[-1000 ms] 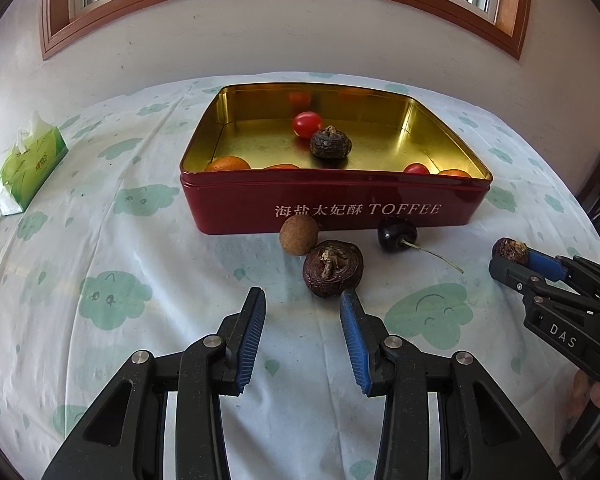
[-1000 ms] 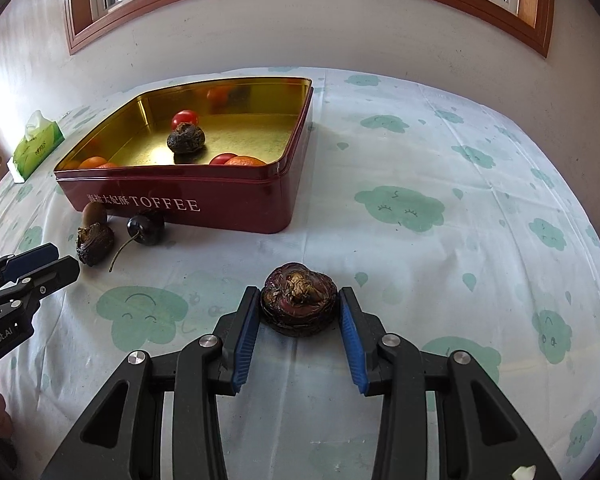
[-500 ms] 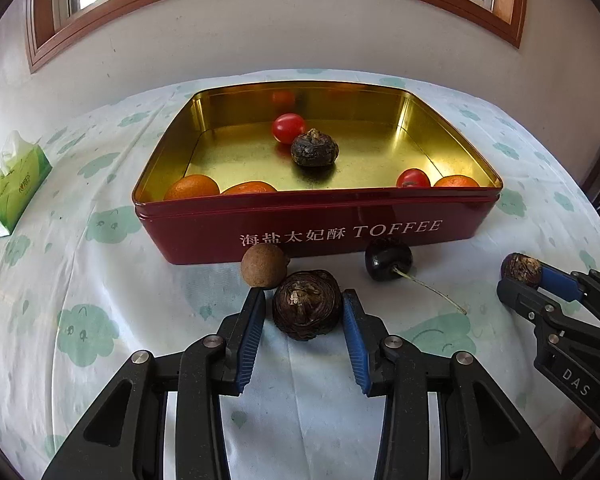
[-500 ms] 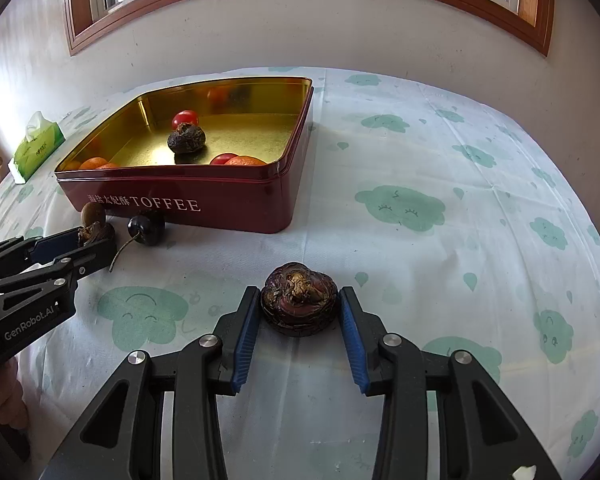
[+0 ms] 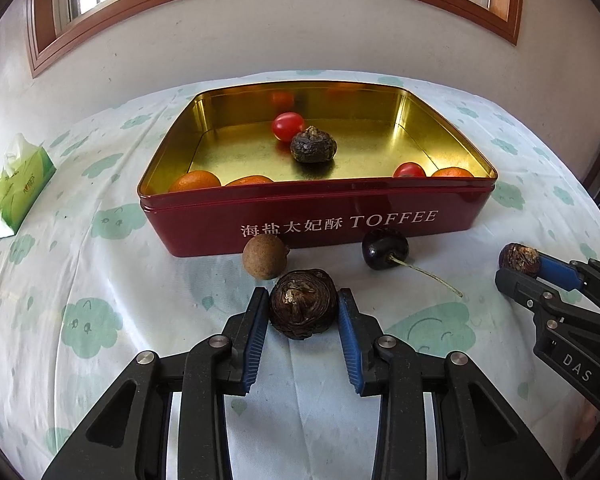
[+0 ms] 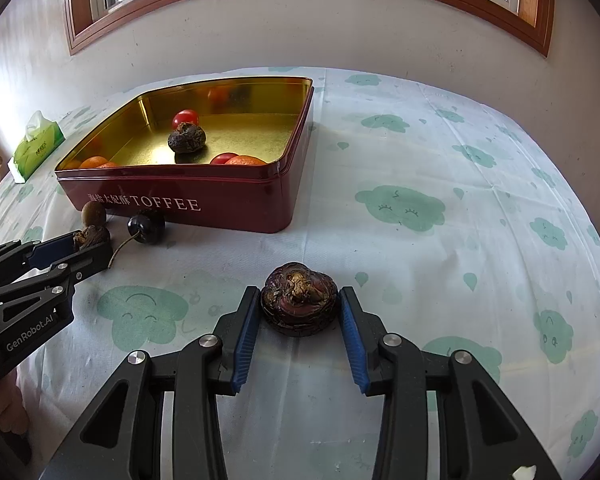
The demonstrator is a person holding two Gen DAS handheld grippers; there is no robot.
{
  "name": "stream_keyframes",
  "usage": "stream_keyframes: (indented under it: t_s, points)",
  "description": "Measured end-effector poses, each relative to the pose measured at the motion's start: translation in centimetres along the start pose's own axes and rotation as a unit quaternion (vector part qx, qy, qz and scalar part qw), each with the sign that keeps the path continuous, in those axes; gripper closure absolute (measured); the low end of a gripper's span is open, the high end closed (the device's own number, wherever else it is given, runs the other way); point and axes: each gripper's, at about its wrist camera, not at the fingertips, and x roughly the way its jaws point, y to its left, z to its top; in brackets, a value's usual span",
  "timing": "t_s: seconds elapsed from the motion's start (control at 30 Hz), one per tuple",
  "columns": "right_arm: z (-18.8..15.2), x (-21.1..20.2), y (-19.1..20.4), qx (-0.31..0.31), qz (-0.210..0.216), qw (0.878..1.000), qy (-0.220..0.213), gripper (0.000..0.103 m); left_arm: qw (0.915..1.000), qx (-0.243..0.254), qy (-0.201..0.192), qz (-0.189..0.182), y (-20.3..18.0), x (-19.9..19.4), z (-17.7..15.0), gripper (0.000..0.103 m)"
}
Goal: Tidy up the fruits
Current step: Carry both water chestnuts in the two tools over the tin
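- Right gripper [image 6: 299, 312] clamps a dark water chestnut [image 6: 299, 299] on the tablecloth [image 6: 440, 168].
- Red toffee tin [image 6: 204, 196] sits toward the tablecloth's far left.

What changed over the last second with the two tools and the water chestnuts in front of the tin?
The left tool moved forward toward the tin and now straddles the near water chestnut; its pads look close against it, but a firm grip is not certain. The right tool stayed put around its own water chestnut. The longan, cherry and fruit inside the tin did not move.
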Motion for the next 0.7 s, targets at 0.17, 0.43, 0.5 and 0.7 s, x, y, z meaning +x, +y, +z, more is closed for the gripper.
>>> stream_keyframes:
  t_s: [0.17,0.43,0.5,0.7]
  points:
    - [0.0,0.0,0.0,0.0,0.0,1.0,0.0,0.066,1.0,-0.003,0.0,0.003,0.0,-0.3,-0.3,0.068]
    - [0.0,0.1,0.0,0.0,0.0,1.0,0.0,0.066,0.9999,-0.006,0.0,0.008,0.0,-0.8,-0.9,0.068]
    - [-0.1,0.1,0.0,0.0,0.0,1.0,0.0,0.066,0.9999,-0.008,0.0,0.007,0.0,-0.9,-1.0,0.068]
    - [-0.1,0.1,0.0,-0.001,0.0,1.0,0.0,0.066,0.9999,-0.009,0.0,0.007,0.1,-0.9,-1.1,0.068]
